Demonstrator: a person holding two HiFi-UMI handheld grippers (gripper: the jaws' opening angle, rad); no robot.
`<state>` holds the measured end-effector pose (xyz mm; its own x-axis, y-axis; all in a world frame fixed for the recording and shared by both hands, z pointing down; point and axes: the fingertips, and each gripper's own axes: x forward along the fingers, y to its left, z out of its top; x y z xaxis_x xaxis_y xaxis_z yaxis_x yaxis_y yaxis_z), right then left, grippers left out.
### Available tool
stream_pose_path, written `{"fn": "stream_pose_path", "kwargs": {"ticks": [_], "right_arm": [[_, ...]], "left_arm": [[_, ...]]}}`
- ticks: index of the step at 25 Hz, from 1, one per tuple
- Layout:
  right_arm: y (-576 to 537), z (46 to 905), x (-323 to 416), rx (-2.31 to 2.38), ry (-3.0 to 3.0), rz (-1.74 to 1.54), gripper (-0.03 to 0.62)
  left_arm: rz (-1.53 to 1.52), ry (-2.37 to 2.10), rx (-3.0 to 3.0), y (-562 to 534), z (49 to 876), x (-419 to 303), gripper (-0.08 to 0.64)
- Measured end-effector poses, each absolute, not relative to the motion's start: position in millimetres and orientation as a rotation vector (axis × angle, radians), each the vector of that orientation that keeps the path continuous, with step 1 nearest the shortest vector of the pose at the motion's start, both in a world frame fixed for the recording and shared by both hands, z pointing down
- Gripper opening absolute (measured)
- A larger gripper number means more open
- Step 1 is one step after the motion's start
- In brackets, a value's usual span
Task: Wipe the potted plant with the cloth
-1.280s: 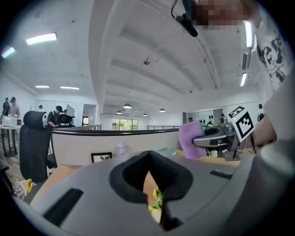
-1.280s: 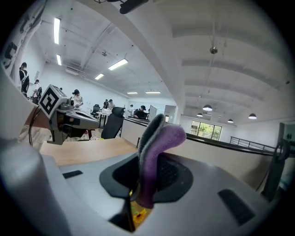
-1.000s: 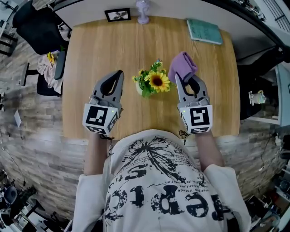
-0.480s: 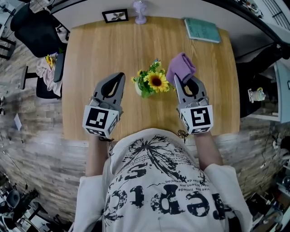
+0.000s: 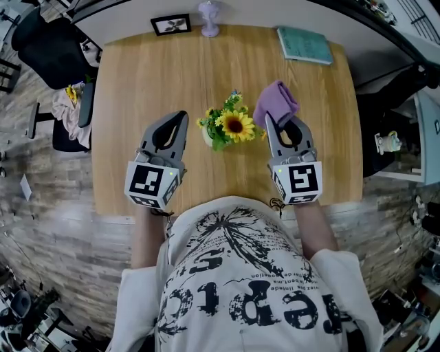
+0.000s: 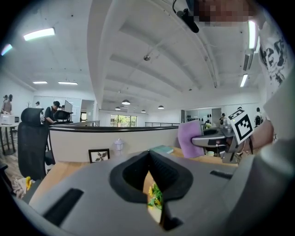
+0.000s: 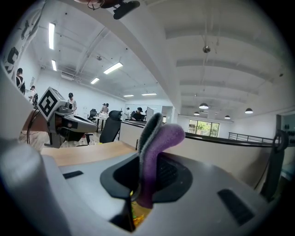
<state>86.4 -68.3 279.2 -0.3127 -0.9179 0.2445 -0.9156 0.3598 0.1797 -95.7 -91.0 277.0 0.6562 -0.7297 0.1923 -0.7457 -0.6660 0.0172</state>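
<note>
A small potted plant with a sunflower and green leaves stands mid-table. My right gripper is just right of it, shut on a purple cloth that sticks up past the jaws and hangs close beside the flowers. In the right gripper view the cloth fills the gap between the jaws. My left gripper is left of the plant, shut and empty. In the left gripper view, the plant shows under the closed jaws, with the cloth off to the right.
On the wooden table, a framed picture and a small lilac ornament stand at the far edge. A teal book lies at the far right. A black chair stands left of the table.
</note>
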Motion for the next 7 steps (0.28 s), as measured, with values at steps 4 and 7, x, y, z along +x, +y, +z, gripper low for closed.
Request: {"fn": "stream_pose_path", "kwargs": {"ticks": [4,7], "right_arm": [[-65,281,93,1.622,-2.326,0.004,0.058],[-61,280,101,1.624,-2.325,0.011,0.058]], "left_arm": [[0.233,-1.235,2.761,-88,277,-87,0.003],[0.183,-1.253,2.767,-84,271,-81,0.003]]}}
